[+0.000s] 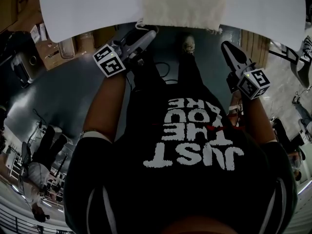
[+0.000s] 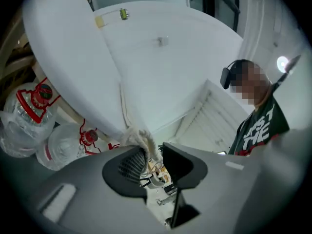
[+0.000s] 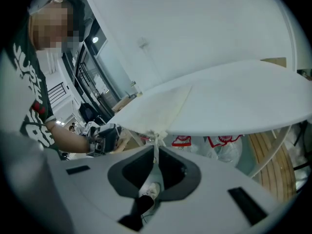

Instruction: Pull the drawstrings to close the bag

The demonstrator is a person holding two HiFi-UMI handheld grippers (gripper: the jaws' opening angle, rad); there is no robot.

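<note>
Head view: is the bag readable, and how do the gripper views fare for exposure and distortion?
Head view: table bright and nearly featureless, bag distinct against it, dark shirt fills the lower frame. Left gripper view: heavy fisheye curves the table edge, black corners. Right gripper view: same bending, drawstring plain between the jaws.

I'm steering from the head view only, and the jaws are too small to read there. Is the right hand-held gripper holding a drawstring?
Observer: Yes. Its own view shows the right hand-held gripper shut on a thin drawstring leading up to the bag.
Operator: And the left one?
Observer: The left hand-held gripper is open; a bunched cord rests against one pad only.
Operator: What's under the table?
Observer: Plastic bottles with red labels, below the table edge.
</note>
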